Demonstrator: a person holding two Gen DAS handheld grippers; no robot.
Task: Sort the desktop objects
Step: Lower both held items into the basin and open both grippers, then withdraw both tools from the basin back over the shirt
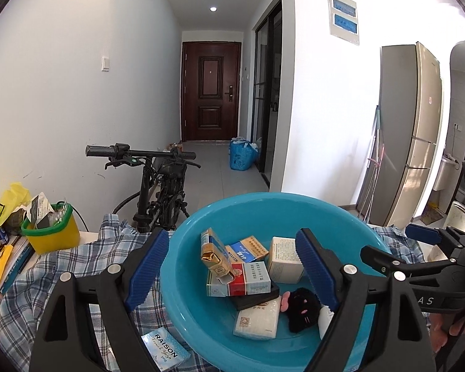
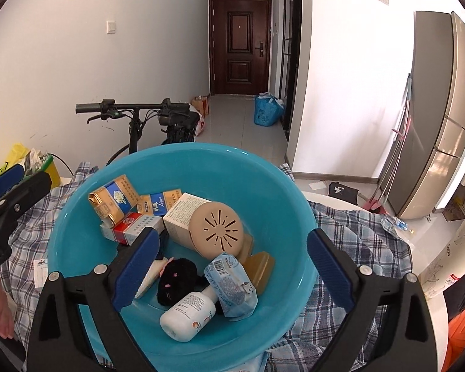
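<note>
Both grippers, left (image 1: 234, 274) and right (image 2: 232, 266), gaped empty over the basin (image 2: 201, 161); the light, crushable pack (image 1: 162, 348) wanted gripping across its flat sides.

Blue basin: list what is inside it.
The blue basin holds cigarette packs, a white box, a tan vented disc, a black plush, a white bottle and a tissue packet. Items beneath the pile are covered.

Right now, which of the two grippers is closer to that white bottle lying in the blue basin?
Right. The right gripper hangs open just above the white bottle; the left gripper sits further left over the basin, the bottle beyond its right finger.
</note>
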